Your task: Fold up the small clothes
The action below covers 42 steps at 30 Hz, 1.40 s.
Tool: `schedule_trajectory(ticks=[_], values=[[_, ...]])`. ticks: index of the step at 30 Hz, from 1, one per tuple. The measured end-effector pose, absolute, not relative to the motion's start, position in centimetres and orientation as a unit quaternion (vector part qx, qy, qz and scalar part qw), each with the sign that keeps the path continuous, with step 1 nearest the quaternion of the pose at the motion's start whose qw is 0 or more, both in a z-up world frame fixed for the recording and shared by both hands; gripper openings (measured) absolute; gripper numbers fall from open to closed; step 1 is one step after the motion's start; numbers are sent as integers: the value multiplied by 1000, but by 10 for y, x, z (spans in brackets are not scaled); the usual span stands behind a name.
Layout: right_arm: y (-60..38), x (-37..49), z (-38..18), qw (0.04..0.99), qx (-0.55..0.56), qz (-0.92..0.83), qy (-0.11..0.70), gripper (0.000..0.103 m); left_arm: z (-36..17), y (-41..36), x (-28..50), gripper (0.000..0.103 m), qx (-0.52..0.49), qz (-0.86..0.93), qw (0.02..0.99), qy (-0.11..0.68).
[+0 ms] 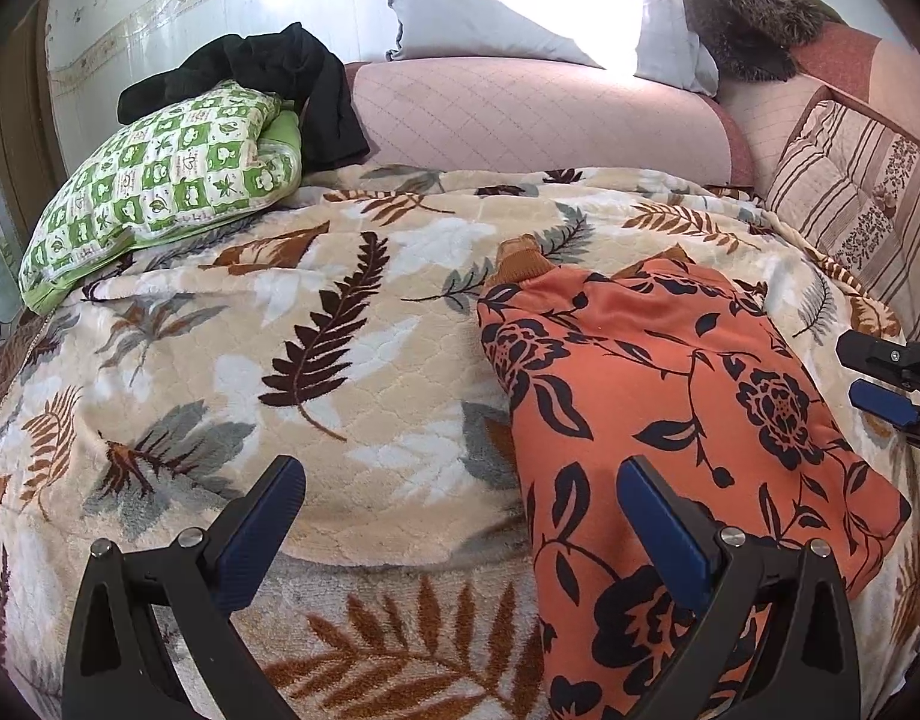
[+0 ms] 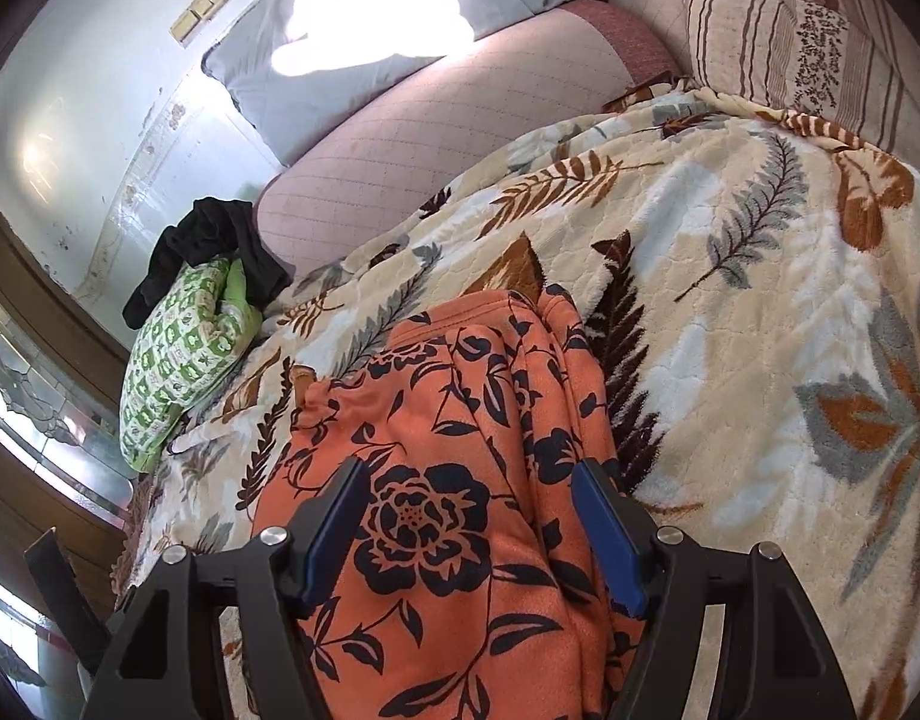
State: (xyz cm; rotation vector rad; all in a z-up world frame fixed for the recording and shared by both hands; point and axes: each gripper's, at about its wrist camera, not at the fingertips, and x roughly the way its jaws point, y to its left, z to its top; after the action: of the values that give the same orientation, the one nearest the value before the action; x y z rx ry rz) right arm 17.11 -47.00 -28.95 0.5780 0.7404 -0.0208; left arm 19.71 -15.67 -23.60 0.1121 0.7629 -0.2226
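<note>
Lying folded on leaf blanket (image 1: 351, 360): orange garment (image 1: 670, 372) (bare blanket leftward); both tongs gaping, empty.

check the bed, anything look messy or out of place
One thing: a black garment lies crumpled and unfolded on top of the green patterned pillow by the wall. The orange floral garment lies folded on the leaf-print blanket.

Leaf-print blanket (image 1: 351, 360) under orange floral garment (image 1: 670, 396)

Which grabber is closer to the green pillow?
Left. The left gripper hovers over the blanket toward the green pillow; the right gripper sits across the orange garment, farther away.
</note>
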Motion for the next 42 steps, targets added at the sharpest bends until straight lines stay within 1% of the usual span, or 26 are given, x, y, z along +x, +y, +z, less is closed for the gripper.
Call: schedule_trajectory(ticks=[9, 10, 12, 13, 14, 16, 17, 19, 20, 23, 28, 30, 31, 32, 37, 42], values=[[-474, 171, -291, 892, 274, -15, 358, 74, -240, -159, 201, 103, 56, -108, 918, 377], [-473, 171, -290, 894, 271, -11, 356, 72, -240, -160, 201, 103, 56, -108, 918, 377], [-468, 169, -285, 900, 265, 3, 345, 66, -241, -161, 202, 103, 57, -109, 918, 378], [-464, 169, -282, 904, 258, 14, 340, 54, -241, -161, 202, 103, 57, -109, 918, 378], [-458, 168, -279, 909, 247, 23, 336, 46, -241, -162, 202, 103, 58, -109, 917, 378], [-445, 171, -279, 911, 224, 36, 344, 45, -243, -164, 203, 103, 59, -110, 917, 380], [-437, 176, -285, 907, 208, 36, 364, 44, -244, -165, 203, 103, 60, -110, 916, 381], [-426, 192, -309, 881, 190, 39, 432, 44, -245, -166, 203, 103, 62, -112, 915, 382], [-423, 196, -317, 875, 180, 34, 449, 45, -245, -167, 204, 103, 63, -113, 914, 384], [-419, 195, -310, 885, 165, 35, 435, 45, -245, -167, 203, 103, 62, -114, 914, 384], [-445, 187, -305, 878, 240, 40, 412, 45, -244, -166, 204, 103, 56, -115, 913, 387], [-456, 183, -299, 883, 254, 33, 393, 50, -244, -166, 204, 103, 56, -116, 913, 387], [-460, 180, -296, 886, 258, 28, 385, 55, -244, -166, 204, 103, 55, -116, 913, 387], [-465, 179, -294, 887, 262, 22, 379, 58, -244, -166, 204, 103, 55, -116, 913, 387], [-487, 177, -301, 875, 292, 0, 386, 58, -242, -162, 207, 103, 39, -128, 910, 392], [-508, 171, -305, 869, 312, -8, 383, 58, -235, -146, 216, 103, -13, -145, 908, 394]])
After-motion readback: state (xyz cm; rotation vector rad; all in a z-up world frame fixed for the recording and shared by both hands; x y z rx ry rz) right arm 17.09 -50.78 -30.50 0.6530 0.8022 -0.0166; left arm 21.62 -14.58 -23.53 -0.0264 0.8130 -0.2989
